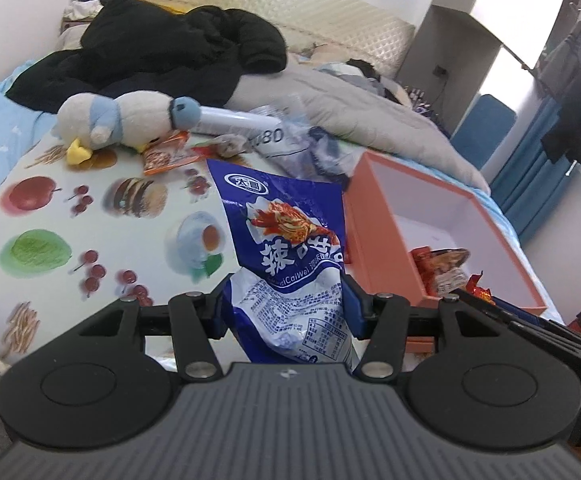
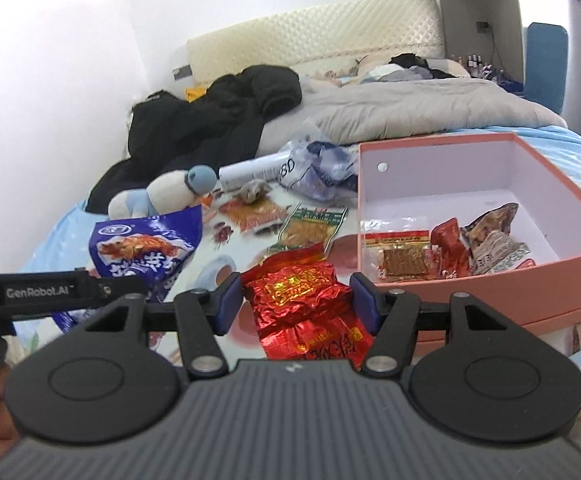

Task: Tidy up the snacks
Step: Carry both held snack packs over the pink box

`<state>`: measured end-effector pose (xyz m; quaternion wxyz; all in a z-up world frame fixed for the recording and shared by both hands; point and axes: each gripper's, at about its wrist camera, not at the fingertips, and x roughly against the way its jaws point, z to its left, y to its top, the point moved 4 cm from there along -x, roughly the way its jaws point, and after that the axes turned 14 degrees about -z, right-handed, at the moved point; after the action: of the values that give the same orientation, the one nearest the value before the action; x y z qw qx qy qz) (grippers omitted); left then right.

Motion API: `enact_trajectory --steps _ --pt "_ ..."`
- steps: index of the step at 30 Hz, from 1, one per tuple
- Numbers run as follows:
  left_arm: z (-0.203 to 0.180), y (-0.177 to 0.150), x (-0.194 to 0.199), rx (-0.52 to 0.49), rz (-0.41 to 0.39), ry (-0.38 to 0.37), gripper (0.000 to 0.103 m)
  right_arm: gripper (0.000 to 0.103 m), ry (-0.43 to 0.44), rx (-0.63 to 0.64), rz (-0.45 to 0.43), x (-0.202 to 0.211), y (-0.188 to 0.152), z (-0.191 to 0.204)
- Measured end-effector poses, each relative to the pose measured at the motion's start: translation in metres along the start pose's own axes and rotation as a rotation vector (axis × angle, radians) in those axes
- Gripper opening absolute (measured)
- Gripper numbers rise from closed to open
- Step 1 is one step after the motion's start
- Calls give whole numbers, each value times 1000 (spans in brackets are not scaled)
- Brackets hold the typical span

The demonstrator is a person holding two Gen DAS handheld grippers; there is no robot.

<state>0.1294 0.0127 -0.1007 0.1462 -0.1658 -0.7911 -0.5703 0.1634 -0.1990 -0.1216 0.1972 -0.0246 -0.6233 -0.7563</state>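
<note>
Snacks partly hidden: left gripper (image 1: 284,306) pinches crinkly blue bag (image 1: 286,248), right gripper (image 2: 296,300) pinches creased red foil pkt (image 2: 302,300), w/ lower ends cut off.

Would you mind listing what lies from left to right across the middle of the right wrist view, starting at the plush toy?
plush toy → blue snack bag → orange snack packet → green snack packet → pink box

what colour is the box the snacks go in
The box is salmon-pink outside, white inside; the right wrist view shows it best.
</note>
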Motion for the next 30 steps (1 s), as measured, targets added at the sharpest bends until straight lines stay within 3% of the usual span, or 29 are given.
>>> enact_trajectory --steps 10,16,30 --pt "-43 5 1 -4 10 -108 59 61 -73 -31 -51 34 18 -26" --pt "-75 1 -13 -66 31 -165 59 61 -132 -53 -64 47 16 -51" --pt "-134 -2 -59 -92 78 -251 59 61 -192 -106 -47 39 22 -101"
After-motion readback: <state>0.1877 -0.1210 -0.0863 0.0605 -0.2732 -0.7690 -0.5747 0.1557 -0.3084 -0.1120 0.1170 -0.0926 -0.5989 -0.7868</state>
